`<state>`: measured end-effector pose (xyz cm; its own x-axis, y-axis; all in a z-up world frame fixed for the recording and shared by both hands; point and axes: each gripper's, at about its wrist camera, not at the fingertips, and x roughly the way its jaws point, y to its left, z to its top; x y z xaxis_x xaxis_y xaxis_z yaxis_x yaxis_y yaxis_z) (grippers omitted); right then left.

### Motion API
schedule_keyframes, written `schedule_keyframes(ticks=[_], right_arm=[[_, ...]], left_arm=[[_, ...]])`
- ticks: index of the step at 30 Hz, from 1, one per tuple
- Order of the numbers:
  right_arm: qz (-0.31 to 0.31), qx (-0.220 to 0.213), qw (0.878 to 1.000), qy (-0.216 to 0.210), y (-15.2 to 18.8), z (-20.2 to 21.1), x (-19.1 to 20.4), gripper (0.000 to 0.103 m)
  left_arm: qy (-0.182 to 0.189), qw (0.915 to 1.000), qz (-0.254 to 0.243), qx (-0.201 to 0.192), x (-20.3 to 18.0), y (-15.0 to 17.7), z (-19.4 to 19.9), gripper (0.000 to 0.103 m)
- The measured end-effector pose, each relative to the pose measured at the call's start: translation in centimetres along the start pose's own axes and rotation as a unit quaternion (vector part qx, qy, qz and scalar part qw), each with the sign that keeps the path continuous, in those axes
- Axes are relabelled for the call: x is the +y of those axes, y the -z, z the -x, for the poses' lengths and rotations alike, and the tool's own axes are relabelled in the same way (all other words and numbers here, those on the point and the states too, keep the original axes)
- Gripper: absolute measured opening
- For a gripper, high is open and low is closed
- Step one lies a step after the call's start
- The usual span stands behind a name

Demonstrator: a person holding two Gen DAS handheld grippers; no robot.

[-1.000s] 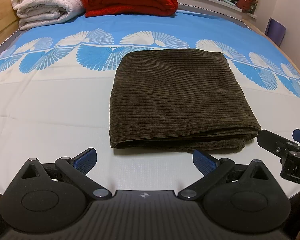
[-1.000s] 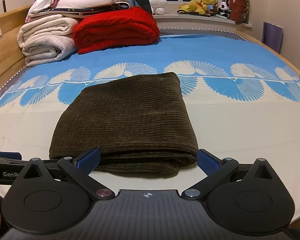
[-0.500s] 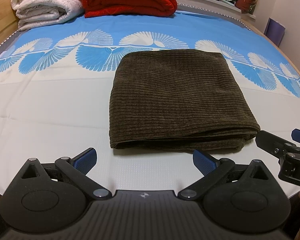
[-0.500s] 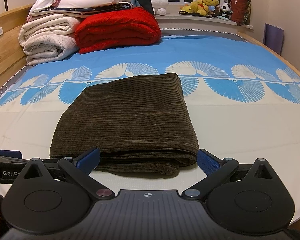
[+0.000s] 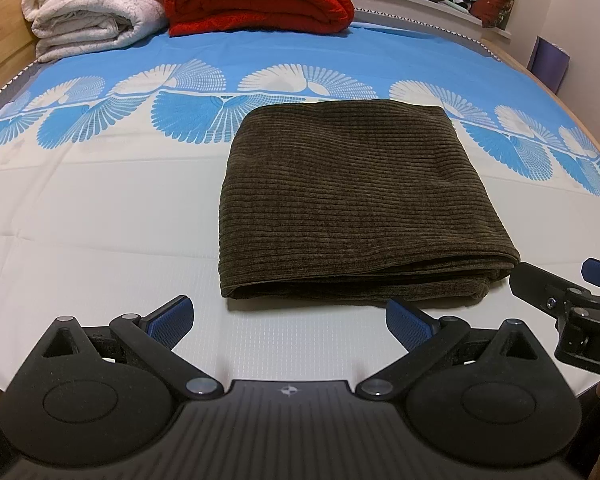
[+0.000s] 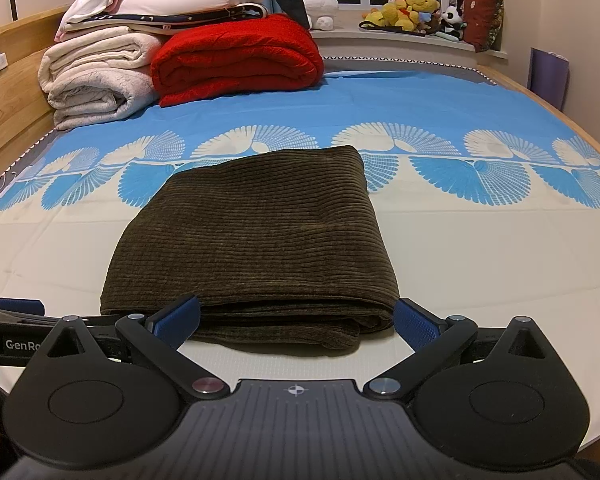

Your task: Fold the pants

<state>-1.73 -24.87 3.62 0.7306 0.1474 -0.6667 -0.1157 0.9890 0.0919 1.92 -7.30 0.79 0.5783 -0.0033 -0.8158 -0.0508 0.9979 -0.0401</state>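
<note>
Dark brown corduroy pants (image 5: 356, 204) lie folded into a thick rectangle on the bed, its layered open edge facing me. My left gripper (image 5: 288, 322) is open, just short of the near edge, with nothing between its blue pads. The pants (image 6: 256, 240) fill the middle of the right wrist view. My right gripper (image 6: 296, 320) is open too, its pads either side of the near right corner of the stack, not clamping it. The right gripper (image 5: 572, 292) shows at the right edge of the left wrist view.
The bed sheet (image 5: 100, 216) is white near me and blue with a fan pattern further back. A red quilt (image 6: 236, 60) and cream blankets (image 6: 96, 76) are stacked at the headboard end. Plush toys (image 6: 416, 12) line the window sill. A wooden bed frame (image 6: 4, 92) runs along the left.
Both grippers have drifted very slightly; the pants have not moved and both grippers stay open.
</note>
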Motion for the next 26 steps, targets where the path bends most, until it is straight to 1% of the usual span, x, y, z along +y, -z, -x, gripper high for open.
schedule_keyframes(ticks=[26], right_arm=[[0.000,0.000,1.000,0.000,-0.01,-0.03,0.10,0.102]], left_arm=[[0.008,0.9999,-0.010,-0.008,-0.02,0.10,0.39,0.102]])
